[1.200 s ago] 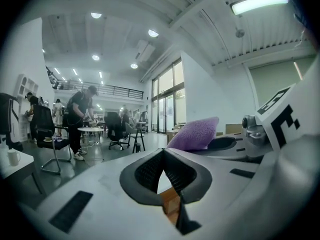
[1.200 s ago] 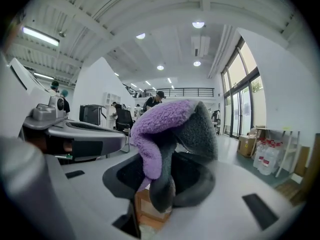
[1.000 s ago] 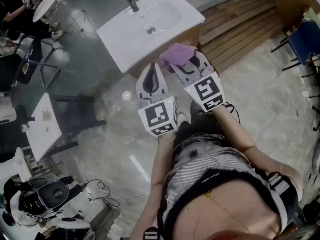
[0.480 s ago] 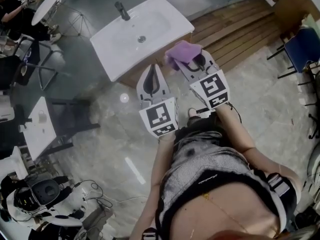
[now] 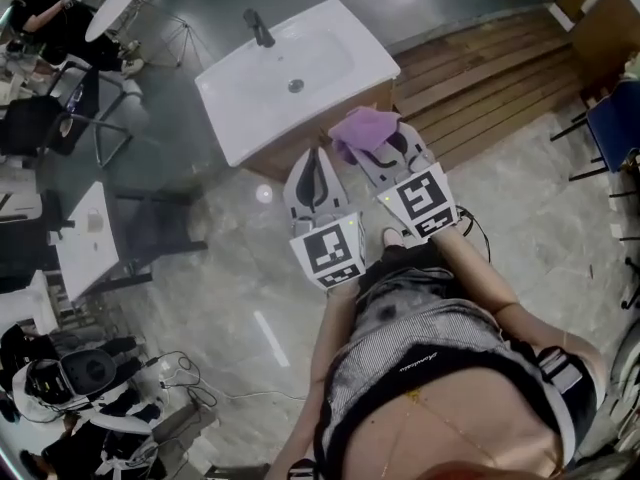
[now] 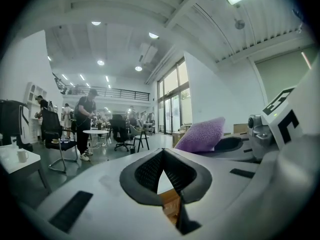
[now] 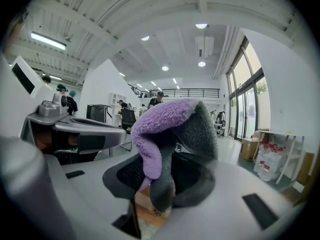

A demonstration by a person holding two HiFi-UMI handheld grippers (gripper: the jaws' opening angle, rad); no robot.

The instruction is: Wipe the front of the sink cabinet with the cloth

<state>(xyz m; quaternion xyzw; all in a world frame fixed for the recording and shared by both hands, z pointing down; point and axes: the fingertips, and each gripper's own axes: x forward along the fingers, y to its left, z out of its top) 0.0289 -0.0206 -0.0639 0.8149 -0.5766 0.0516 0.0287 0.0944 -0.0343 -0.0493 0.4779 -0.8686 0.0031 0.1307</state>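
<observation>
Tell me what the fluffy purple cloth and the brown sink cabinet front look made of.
Fluffy purple cloth: likely microfibre; fuzzy pile, purple one side, grey the other.
Brown sink cabinet front: apparently wood or wood-look board, matt; grain too small to confirm.

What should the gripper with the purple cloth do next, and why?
Probably lower the right gripper and press the cloth onto the wooden cabinet front below the sink. Its jaws clamp the cloth, but it seems held up by the sink's edge, not yet on the front.
</observation>
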